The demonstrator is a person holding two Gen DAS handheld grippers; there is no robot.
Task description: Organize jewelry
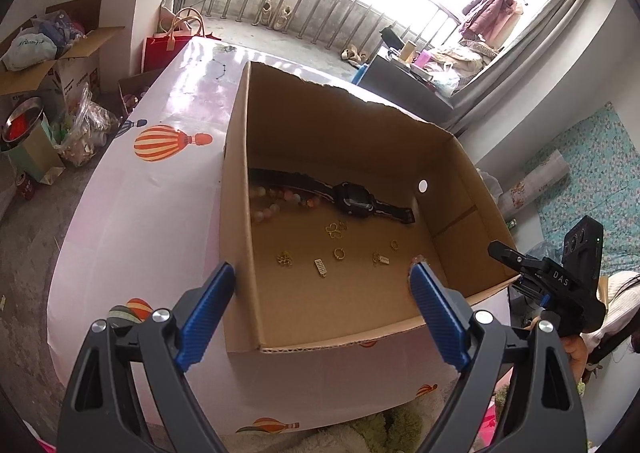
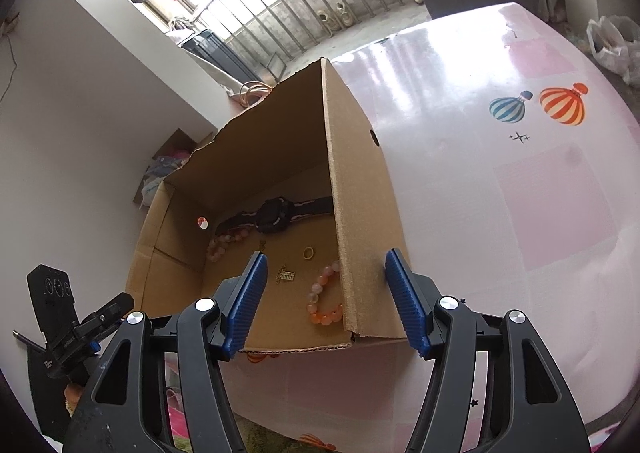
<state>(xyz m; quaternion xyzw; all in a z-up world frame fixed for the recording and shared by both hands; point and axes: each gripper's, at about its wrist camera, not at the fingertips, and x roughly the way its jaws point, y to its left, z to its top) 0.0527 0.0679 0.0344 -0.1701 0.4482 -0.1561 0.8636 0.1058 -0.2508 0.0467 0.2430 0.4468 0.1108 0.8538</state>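
The jewelry looks to be all in the cardboard box [image 1: 280, 337] already. The box stands open on the pink surface [image 1: 132, 221] with the balloon pictures. No jewelry lies on the surface outside the box, as far as both views show, so the gathering part seems done, or close to done.

At the back of the box lies a black watch [image 1: 352, 200], stretched out flat. Next to it is a pale bead bracelet [image 1: 272, 199], partly under the watch strap. A second bracelet, an orange bead bracelet [image 2: 322, 303], rests against the box wall on the right side. Small gold pieces are spread over the box floor: a gold ring [image 1: 339, 253], a butterfly-shaped charm [image 1: 334, 229], a little gold bar charm [image 1: 321, 267] and a few more. They are too small to name for sure; some may be earrings or bits of chain.

What could be left is tidying. The small pieces lie loose and apart, not in groups.

The left gripper [image 1: 322, 279] has its jaws spread wide. They stand one on each side of the box's left wall and hold nothing. The right gripper [image 2: 326, 265] has its jaws partly spread. They stand one on each side of the box's right wall. I see nothing pinched there, and the pads do not seem to press on the cardboard.
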